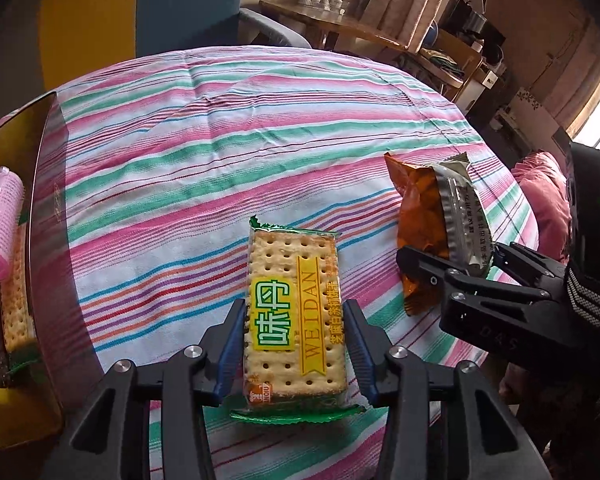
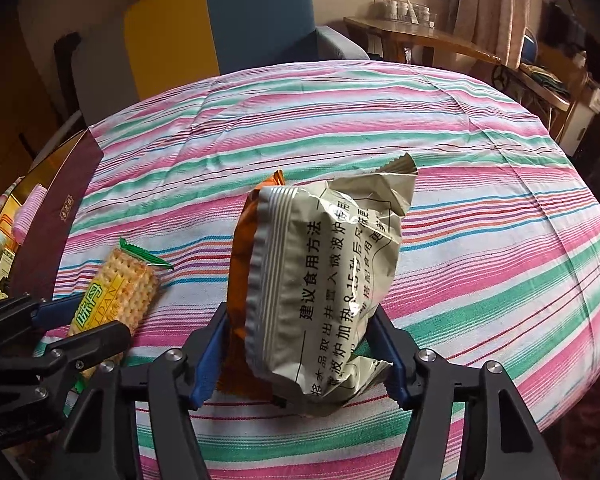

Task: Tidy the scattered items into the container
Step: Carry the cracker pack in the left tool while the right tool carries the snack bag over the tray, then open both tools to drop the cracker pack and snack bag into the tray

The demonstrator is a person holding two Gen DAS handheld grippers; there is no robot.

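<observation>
A cracker packet (image 1: 294,312) with a green and yellow label sits between the blue pads of my left gripper (image 1: 296,344), which is shut on its long sides. It hangs tilted just over the striped cloth. The right wrist view shows the same cracker packet (image 2: 116,296) in the left gripper (image 2: 96,316) at lower left. My right gripper (image 2: 300,352) is shut on an upright grey and orange snack bag (image 2: 320,280). In the left wrist view the right gripper (image 1: 454,256) holds that snack bag (image 1: 432,208) at the right. The dark box (image 1: 44,184) lies at the table's left edge.
The box (image 2: 60,208) holds a pink roll (image 1: 0,224) and another cracker packet (image 1: 16,312). A striped tablecloth (image 1: 240,128) covers the table. Behind it stand a blue chair (image 2: 260,16) and a wooden side table (image 2: 412,36) with cups.
</observation>
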